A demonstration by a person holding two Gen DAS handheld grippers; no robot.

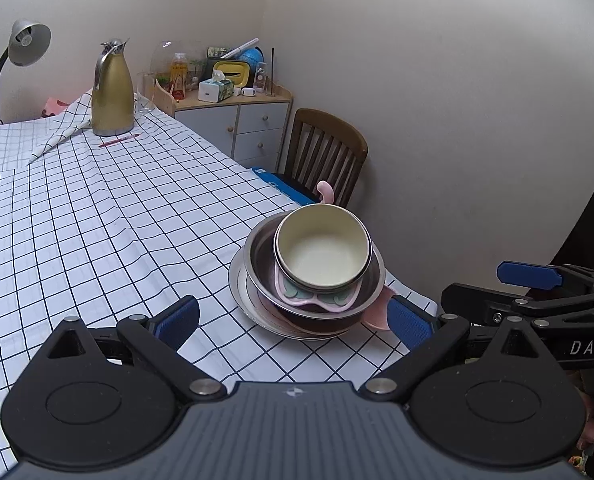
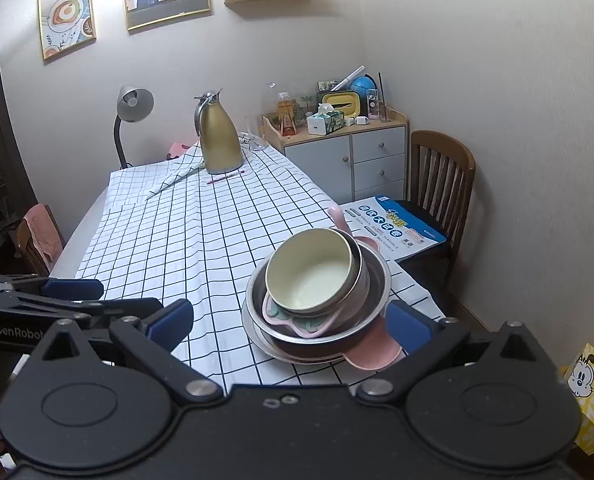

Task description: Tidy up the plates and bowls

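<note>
Left wrist view
Left claw [image 1: 293,318]: fingers spread wide, holding nothing, low over the desk [image 1: 97,216] just short of the stack.
Stack: near the desk's right edge; a cream bowl [image 1: 322,254] sits tilted on a pink dish [image 1: 317,300], both inside a steel bowl [image 1: 265,248], which rests on a plate [image 1: 239,284].
Right claw [image 1: 529,276]: comes in from the right beside the stack; whether it is apart or together cannot be told here.
Far end: gold jug [image 1: 113,88] and pen [image 1: 119,141] near the far edge.

Right wrist view
Right claw [image 2: 289,324]: fingers wide apart, empty, either side of the stack's near rim without touching it.
Stack: cream bowl [image 2: 313,270] on top, leaning left; pink dish [image 2: 297,322]; steel bowl [image 2: 373,280]; plate [image 2: 253,332].
Pink piece [image 2: 377,354]: pokes out from under the stack at the desk's right edge.
Left claw [image 2: 73,288]: at the left, over the desk.
Chair [image 2: 441,184]: beyond the right edge, booklet [image 2: 393,224] on its seat.
</note>
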